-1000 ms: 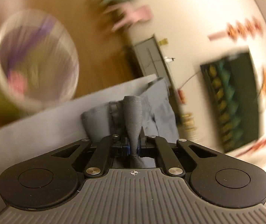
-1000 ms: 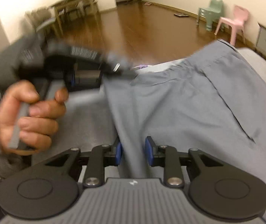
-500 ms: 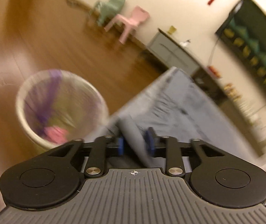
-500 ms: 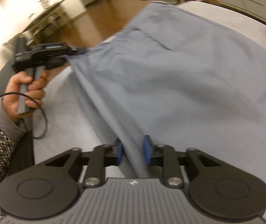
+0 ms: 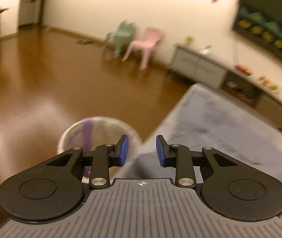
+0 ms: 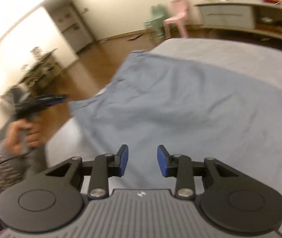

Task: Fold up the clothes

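Both grippers are released: my left gripper point(image 5: 142, 150) holds its blue pads apart with nothing between them, and my right gripper point(image 6: 142, 161) does the same above the cloth. Only the right wrist view shows me the blue-grey garment point(image 6: 180, 107) spread flat on the grey surface point(image 6: 240, 53), plus the left gripper point(image 6: 42, 101) in the person's hand point(image 6: 25, 132), off the surface's left edge. The left wrist view gives me instead a mesh basket point(image 5: 99, 132) on the wooden floor point(image 5: 42, 83) below the surface's edge, and I cannot make out the garment there. Its long axis runs from near my right gripper away toward the far left corner. It lies directly ahead of and under the right gripper's fingers.
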Tool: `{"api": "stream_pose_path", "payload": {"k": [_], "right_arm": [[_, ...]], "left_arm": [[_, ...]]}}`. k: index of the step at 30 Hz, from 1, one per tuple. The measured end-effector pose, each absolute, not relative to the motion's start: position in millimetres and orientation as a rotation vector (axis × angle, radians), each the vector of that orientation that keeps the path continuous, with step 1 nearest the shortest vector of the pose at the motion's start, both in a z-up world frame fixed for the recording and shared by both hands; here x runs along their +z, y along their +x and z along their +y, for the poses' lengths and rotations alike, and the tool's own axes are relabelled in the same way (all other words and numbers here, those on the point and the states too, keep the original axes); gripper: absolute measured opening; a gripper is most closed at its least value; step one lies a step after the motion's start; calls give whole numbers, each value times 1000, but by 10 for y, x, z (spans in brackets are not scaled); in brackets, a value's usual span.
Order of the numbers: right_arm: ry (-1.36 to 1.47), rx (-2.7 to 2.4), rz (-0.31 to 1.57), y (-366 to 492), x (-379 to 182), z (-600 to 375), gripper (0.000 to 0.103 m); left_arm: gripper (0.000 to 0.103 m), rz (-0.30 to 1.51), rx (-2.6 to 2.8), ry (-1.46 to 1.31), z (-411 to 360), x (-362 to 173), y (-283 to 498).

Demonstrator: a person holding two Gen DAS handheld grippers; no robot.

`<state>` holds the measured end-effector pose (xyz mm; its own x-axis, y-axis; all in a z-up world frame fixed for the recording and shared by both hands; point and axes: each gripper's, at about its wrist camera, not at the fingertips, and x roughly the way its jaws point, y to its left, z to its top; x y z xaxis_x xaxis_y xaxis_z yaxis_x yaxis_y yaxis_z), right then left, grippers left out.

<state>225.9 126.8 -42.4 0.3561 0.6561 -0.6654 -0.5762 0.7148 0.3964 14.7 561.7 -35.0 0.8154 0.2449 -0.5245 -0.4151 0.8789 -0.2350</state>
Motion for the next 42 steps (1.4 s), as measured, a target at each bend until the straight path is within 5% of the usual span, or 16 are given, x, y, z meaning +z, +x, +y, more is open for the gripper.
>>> {"api": "stream_pose_path", "payload": {"k": [4, 12, 14, 21, 28, 33, 36, 42], "right_arm": [[-1, 567, 893, 2196, -530, 936, 33], [-73, 91, 910, 2134, -843, -414, 32], [-90, -28, 909, 2118, -921, -752, 42], [-86, -288, 886, 2243, -1095, -1697, 41], [-71, -273, 876, 2181, -1140, -1897, 55], [-25, -260, 895, 2155, -1087, -2033, 56], [41, -256, 876, 2061, -977, -2118, 47], [167, -232, 839, 1607, -752, -2226, 47]], "left_arm": [[31, 569, 234, -271, 5339, -490, 342], [24, 744, 277, -237, 5364, -1029, 840], [26, 747, 273, -235, 5323, -1024, 967], [36, 720, 209, -151, 5109, -1048, 1292], [25, 755, 315, -239, 5598, -894, 1077], [21, 676, 376, -366, 5785, -507, 813], [21, 656, 244, -333, 5363, -282, 815], [27, 754, -77, -272, 4258, -411, 1186]]}}
